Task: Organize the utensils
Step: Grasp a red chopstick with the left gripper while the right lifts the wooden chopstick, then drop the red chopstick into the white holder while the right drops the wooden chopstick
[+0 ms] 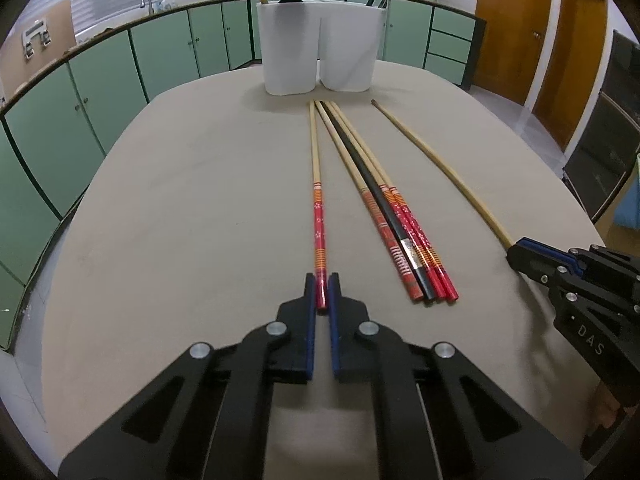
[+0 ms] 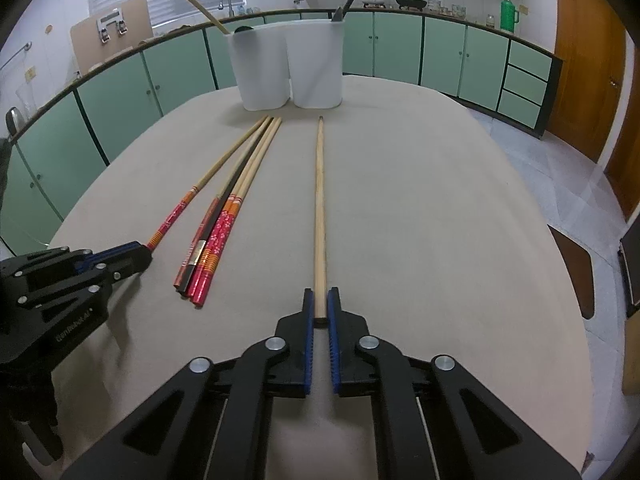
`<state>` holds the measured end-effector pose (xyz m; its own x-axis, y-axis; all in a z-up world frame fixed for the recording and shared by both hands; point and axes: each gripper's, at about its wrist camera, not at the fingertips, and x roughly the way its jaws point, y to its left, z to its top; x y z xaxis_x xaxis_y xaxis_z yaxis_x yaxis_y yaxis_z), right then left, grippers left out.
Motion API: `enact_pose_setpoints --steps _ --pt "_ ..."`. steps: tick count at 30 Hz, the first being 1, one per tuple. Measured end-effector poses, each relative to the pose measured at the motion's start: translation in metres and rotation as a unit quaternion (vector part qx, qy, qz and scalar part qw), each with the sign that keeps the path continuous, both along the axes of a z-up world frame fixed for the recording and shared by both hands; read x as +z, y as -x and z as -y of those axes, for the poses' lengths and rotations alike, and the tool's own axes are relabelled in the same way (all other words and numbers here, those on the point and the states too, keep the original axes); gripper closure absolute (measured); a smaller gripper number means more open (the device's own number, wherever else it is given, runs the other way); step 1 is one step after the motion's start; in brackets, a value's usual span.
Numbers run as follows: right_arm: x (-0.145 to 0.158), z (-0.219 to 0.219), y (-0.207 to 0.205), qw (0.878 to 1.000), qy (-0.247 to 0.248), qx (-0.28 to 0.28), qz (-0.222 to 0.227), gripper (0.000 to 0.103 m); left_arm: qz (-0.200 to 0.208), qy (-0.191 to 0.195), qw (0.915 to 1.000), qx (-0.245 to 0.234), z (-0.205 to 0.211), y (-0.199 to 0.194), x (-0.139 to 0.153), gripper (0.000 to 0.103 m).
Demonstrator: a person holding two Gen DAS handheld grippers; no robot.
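My left gripper (image 1: 322,286) is shut on the red end of a red-handled chopstick (image 1: 318,200) that lies on the table, pointing at the holder. My right gripper (image 2: 320,300) is shut on the near end of a plain wooden chopstick (image 2: 319,200), also lying on the table. Between them lies a bundle of several chopsticks (image 1: 384,208), red-handled ones and one black; it also shows in the right wrist view (image 2: 224,220). A white two-compartment holder (image 1: 316,44) stands at the table's far side, with a wooden utensil in the left cup and a black one in the right.
The beige table (image 1: 180,200) is rounded, its edge falling off on both sides. Green cabinets (image 2: 400,48) run behind it, wooden doors (image 2: 584,60) to the right. A dark chair (image 2: 576,276) stands by the table's right edge.
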<state>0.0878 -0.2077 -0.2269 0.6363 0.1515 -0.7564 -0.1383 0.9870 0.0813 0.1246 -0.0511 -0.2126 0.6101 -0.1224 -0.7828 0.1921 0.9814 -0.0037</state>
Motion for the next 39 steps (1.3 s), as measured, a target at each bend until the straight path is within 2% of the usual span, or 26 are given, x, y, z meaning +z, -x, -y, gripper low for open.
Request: enact_pose_setpoints --steps 6,17,29,39 --pt "0.014 0.001 0.003 1.0 -0.004 0.004 0.016 0.096 0.015 0.01 0.9998 0.005 -0.006 0.005 0.013 0.098" --pt "0.083 0.011 0.0 0.996 -0.021 0.016 0.079 0.096 0.1 0.025 0.9947 0.002 -0.016 0.011 0.089 0.098" --pt "0.155 0.008 -0.035 0.99 -0.024 0.044 0.129 0.096 0.168 0.035 0.985 -0.013 -0.013 -0.021 0.159 0.098" --pt "0.214 0.001 -0.079 0.986 -0.032 0.084 0.142 0.097 0.184 0.053 0.9809 -0.035 -0.012 -0.057 0.195 0.099"
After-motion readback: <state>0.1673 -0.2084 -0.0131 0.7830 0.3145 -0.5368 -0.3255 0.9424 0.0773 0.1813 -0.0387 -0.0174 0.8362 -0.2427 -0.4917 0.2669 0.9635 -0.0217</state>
